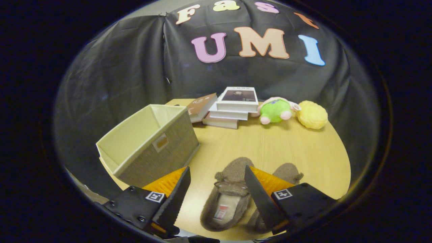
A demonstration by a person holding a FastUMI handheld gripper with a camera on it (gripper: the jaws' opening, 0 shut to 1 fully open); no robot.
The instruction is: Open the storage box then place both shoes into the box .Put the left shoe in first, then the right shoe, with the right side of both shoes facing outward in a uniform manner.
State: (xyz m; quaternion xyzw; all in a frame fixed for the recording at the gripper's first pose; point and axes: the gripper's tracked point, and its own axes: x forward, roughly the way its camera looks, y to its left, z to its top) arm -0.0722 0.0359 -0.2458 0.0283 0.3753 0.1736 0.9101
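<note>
On the tabletop (270, 148) two shoes lie side by side: the left shoe (226, 199) sits between the spread fingers of the gripper (217, 189), the right shoe (287, 173) mostly behind the right finger. The storage box (148, 145) stands open ahead to the left. Beyond it lies a stack of books (233, 108), with two plush toys (293, 113) to their right.

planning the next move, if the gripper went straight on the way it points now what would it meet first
Most likely the nearer brown slipper, lying between the open gripper's fingers. Past it is bare table, then the stack of books. Depth is hard to judge here.
</note>
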